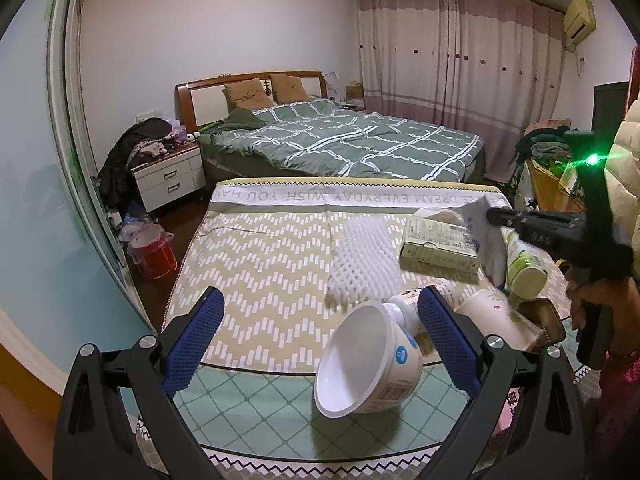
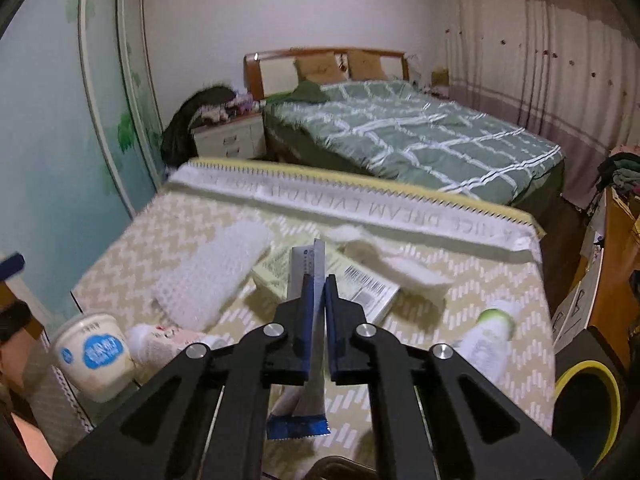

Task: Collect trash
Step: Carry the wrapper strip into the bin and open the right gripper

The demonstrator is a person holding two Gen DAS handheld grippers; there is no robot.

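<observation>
My right-wrist view is smeared by motion, so the print on the wrapper (image 2: pixel 307 276) and the labels of most litter on the table (image 2: pixel 500 248) are unreadable. The right gripper (image 2: pixel 319 280) has its jaws pressed together on that wrapper, a flat silver-and-blue sachet; its middle is hidden between the pads. Its long axis runs along the fingers: the silver end sticks out past the tips toward the table's far edge, the blue crimped end hangs below the jaws toward me, off the cloth. In the left-wrist view the same wrapper (image 1: pixel 482 236) is a pale blur at the tips of the right gripper (image 1: pixel 494 216), above the table's right side, and its lower part blends into the bottle (image 1: pixel 524 260) behind it. The hand (image 1: pixel 592 300) on that tool is cut by the frame's right edge. The left gripper (image 1: pixel 320 320) stands wide apart, empty, over the near edge; its right finger (image 1: pixel 446 332) covers part of a toppled small bottle (image 1: pixel 404 308). A white bowl (image 1: pixel 368 360) lies on its side at the near edge, mouth toward me. A foam net (image 1: pixel 364 256) lies mid-table beside a carton (image 1: pixel 440 244). A tin (image 1: pixel 548 320) at the near right corner is half hidden, and I cannot tell what it holds.
</observation>
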